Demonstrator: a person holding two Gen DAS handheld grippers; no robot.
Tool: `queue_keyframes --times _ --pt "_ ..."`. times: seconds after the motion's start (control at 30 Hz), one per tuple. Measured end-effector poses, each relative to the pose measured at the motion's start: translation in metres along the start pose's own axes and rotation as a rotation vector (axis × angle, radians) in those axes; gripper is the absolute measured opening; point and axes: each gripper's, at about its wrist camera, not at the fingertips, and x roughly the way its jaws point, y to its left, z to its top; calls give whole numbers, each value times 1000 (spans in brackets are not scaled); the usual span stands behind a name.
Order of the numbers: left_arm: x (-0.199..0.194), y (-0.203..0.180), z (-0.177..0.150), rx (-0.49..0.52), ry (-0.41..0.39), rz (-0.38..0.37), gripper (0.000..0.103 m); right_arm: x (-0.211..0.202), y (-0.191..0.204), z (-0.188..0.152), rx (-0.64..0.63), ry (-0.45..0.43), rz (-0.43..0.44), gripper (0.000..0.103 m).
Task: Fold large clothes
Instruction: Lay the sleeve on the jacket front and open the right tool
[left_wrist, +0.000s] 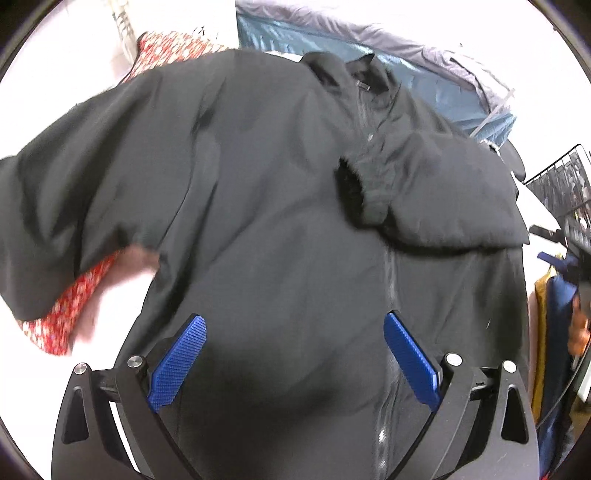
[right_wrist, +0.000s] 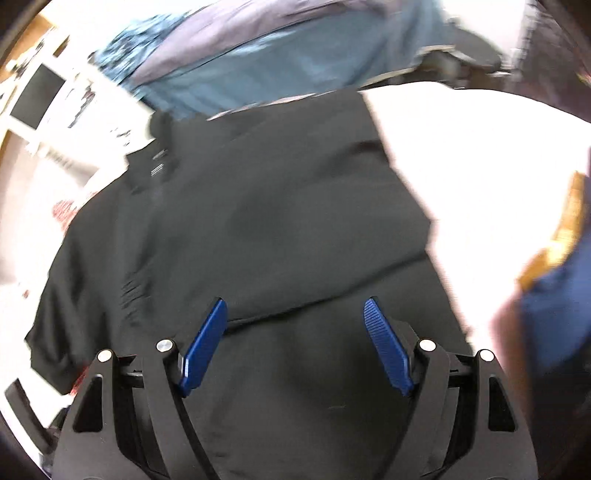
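Note:
A large black zip-up jacket lies spread on a white surface, collar at the far end. Its right sleeve is folded across the chest, fuzzy cuff near the zipper; its left sleeve stretches out to the left. My left gripper is open and empty, hovering over the jacket's lower front. In the right wrist view the jacket fills the middle, blurred. My right gripper is open and empty above it, near a fold edge.
A red patterned cloth lies under the left sleeve. A blue and grey quilt is heaped beyond the collar, also in the right wrist view. A black wire rack and blue-and-yellow items stand at the right.

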Motion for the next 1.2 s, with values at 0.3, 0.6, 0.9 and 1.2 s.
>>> queue_keyframes --times 0.3,0.6,0.9,1.2 --pt "33 -78 56 176 -19 2 95 5 24 13 -215 -42 -40 77" --pt "103 -129 74 276 58 22 96 76 70 16 -436 85 -177 78" --pt "161 -126 84 224 205 60 99 117 54 7 -450 183 -239 96" --pt "165 -124 86 218 189 52 99 122 48 20 -412 204 -228 98"
